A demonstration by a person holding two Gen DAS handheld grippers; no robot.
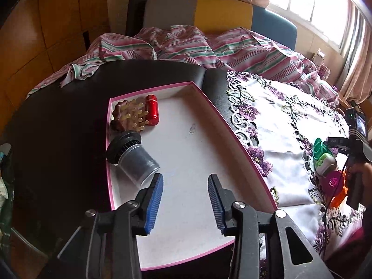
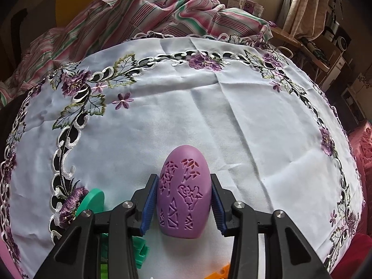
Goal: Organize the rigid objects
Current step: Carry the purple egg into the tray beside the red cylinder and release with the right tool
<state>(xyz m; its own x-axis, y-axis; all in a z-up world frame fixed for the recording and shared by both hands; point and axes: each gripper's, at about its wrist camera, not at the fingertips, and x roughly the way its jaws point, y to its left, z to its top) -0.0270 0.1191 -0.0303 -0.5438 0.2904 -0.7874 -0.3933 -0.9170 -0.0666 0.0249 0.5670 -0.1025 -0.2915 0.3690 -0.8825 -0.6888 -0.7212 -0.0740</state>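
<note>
Purple plastic, egg-shaped and carved, is the object [image 2: 184, 195] squeezed between the right tongs [image 2: 184, 200], standing on the white embroidered cloth [image 2: 209, 107]. Green pieces [image 2: 93, 200] beside it are half hidden by the tool. The left tongs [image 1: 185, 200] stand apart, empty, over the pink-rimmed tray [image 1: 186, 148]; a dark jar [image 1: 133, 160] lies at its left edge. Behind lies a striped blanket [image 1: 186, 44].

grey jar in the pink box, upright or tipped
Tipped: the grey jar lies on its side in the pink box, its black lid toward the comb.
</note>
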